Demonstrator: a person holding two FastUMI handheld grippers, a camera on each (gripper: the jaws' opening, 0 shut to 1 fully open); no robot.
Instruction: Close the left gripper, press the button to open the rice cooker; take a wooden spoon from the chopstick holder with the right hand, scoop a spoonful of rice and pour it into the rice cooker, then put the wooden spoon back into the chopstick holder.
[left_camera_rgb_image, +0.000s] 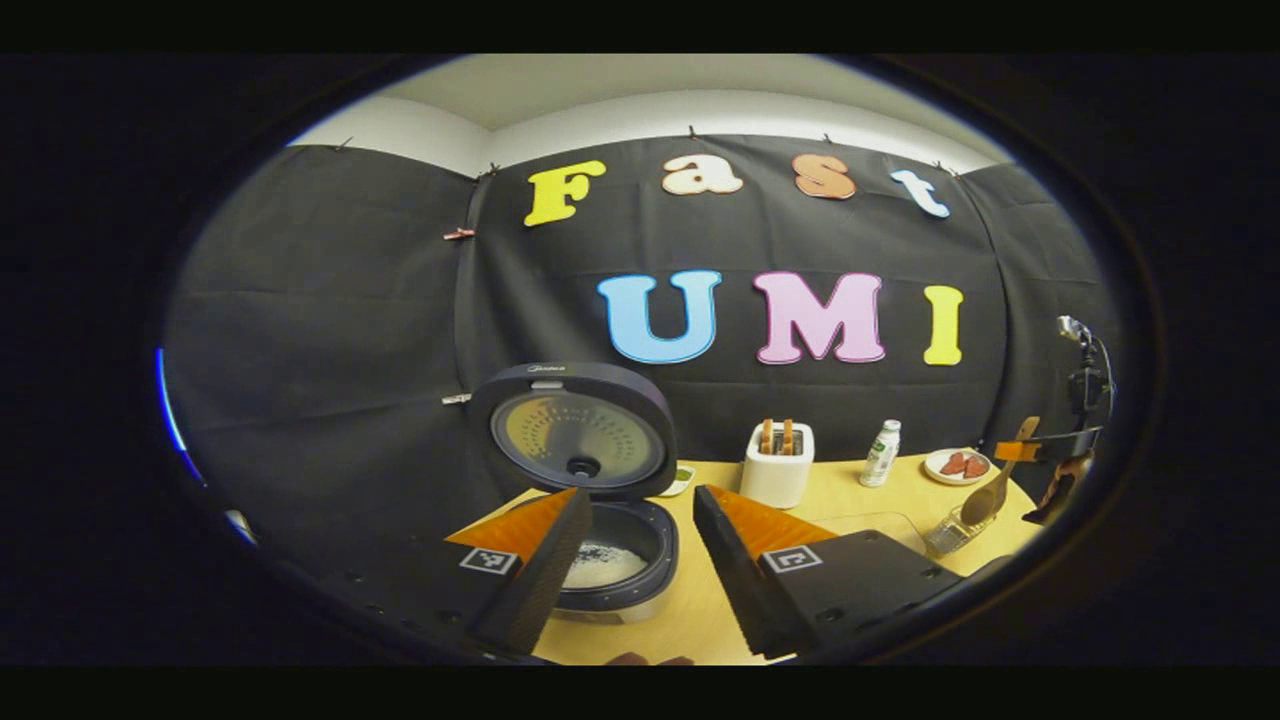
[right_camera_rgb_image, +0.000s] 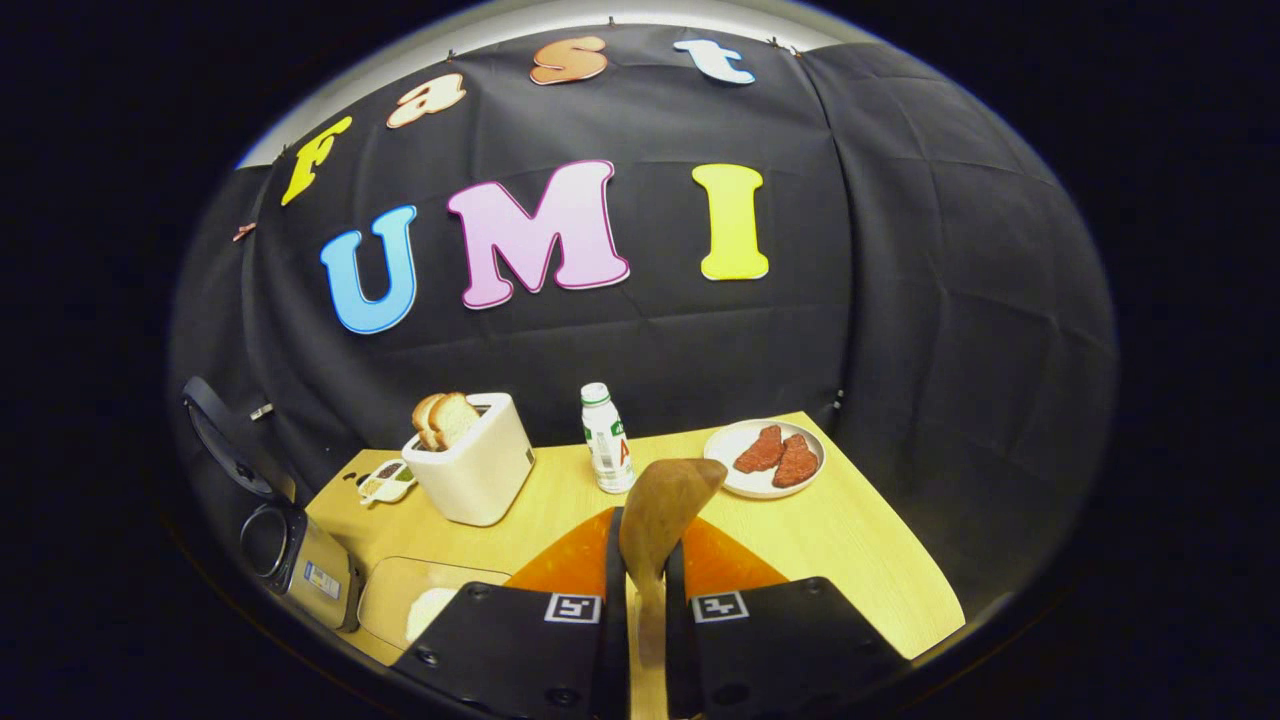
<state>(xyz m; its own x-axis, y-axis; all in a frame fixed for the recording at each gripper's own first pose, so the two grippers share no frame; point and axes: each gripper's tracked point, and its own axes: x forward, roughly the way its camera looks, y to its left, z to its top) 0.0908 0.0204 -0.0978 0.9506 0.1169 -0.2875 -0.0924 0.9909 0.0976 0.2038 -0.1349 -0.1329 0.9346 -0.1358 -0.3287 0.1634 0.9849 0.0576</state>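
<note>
Right tongs (right_camera_rgb_image: 640, 600) pinch the wooden spoon (right_camera_rgb_image: 665, 510) tight, bowl pointing up. Left tongs (left_camera_rgb_image: 640, 560) hang wide open, holding nothing, just in front of the rice cooker (left_camera_rgb_image: 615, 570) (lid already up) at the table's (right_camera_rgb_image: 850, 540) left edge. Next, I think, dip the spoon slowly into the rice tray (right_camera_rgb_image: 420, 605) near the front edge, keeping it level.

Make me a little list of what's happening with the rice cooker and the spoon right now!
dark rice cooker: lid up, white rice inside
wooden spoon: clamped between the right gripper fingers, bowl pointing away
left gripper: open, in front of the cooker, holding nothing
white toaster: on the yellow wooden table, bread in its slots
white plate: two red meat pieces
</note>
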